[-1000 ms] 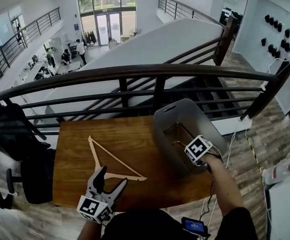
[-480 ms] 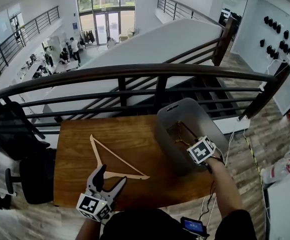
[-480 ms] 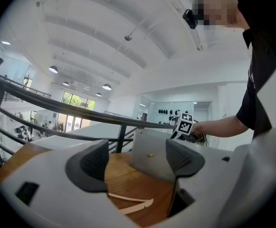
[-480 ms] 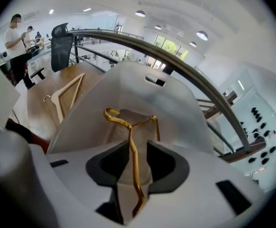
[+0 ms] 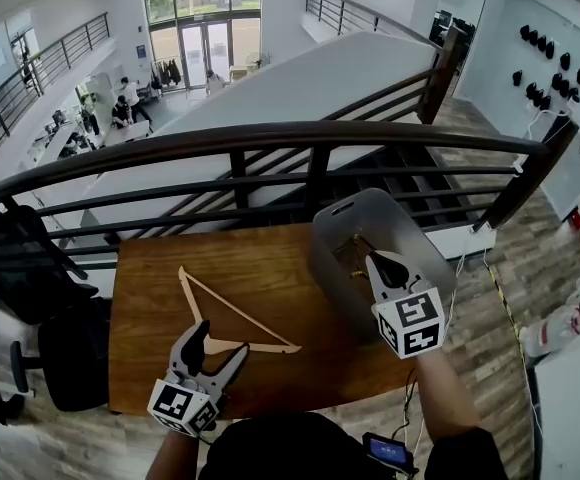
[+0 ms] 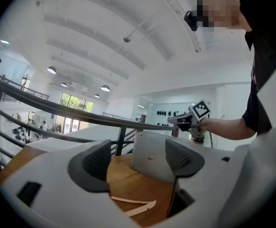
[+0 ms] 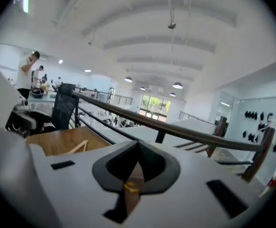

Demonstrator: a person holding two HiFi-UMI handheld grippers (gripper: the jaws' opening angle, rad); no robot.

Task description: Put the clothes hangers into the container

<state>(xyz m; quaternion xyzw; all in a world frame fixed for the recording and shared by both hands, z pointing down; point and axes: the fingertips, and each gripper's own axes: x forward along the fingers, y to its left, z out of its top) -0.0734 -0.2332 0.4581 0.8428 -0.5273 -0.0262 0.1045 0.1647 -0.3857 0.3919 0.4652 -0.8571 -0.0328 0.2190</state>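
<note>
A pale wooden hanger (image 5: 232,315) lies flat on the wooden table (image 5: 145,368); the left gripper view shows it as a hanger (image 6: 133,204) low between the jaws. My left gripper (image 5: 220,343) stands open just in front of its near end, holding nothing. A grey plastic container (image 5: 342,208) stands at the table's right end with another hanger (image 5: 355,255) inside. My right gripper (image 5: 382,264) hovers above the container; its jaws have just closed, tips together with nothing held. Below them a gold hook (image 7: 131,188) shows through the gap.
A dark metal railing (image 5: 270,143) runs along the table's far edge, with an open drop and stairs beyond. A black office chair (image 5: 15,258) stands at the table's left. Cables lie on the floor (image 5: 490,298) to the right.
My right gripper has risen up out of the container and now points level above it, shut. The left gripper has stayed nearly in place by the hanger on the table.
</note>
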